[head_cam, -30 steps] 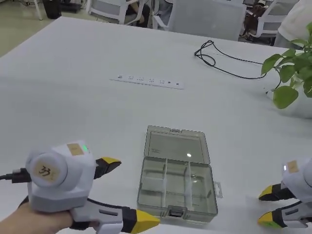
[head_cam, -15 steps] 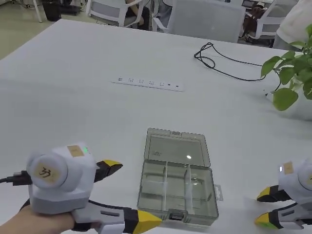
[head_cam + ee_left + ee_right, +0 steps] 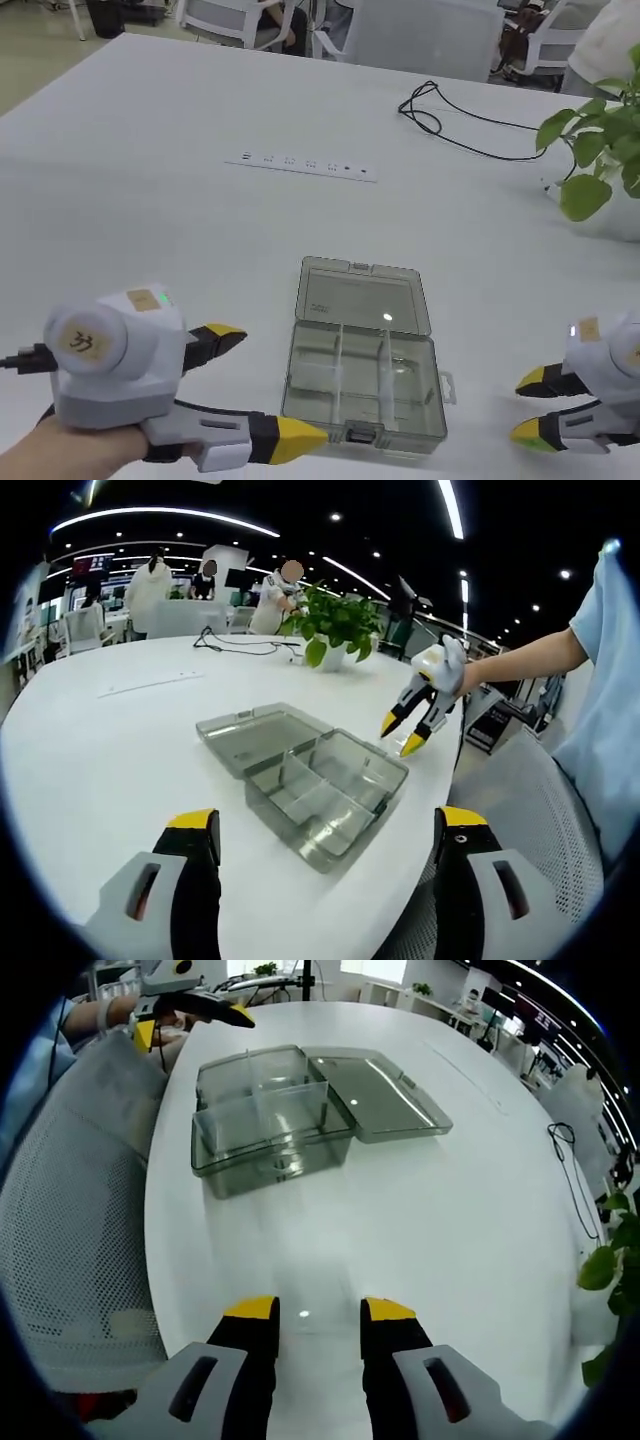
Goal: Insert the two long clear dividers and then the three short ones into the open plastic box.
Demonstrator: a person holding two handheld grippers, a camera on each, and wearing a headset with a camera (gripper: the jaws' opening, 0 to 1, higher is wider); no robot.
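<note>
The smoky clear plastic box lies open near the table's front edge, its lid flat behind it. Two long clear dividers stand inside from front to back, with short cross pieces between them that are hard to make out. My left gripper is open to the left of the box, with nothing between its jaws. My right gripper is open to the right of the box, also holding nothing. The left gripper view faces the box and the right gripper beyond it. The right gripper view has the box farther off.
A white power strip lies across the middle of the table. A black cable loops at the back right beside a potted plant. Chairs stand behind the table. A mesh chair sits by the near edge.
The right gripper has drifted a little left toward the box. The left gripper has barely moved. The box and dividers stay put.
</note>
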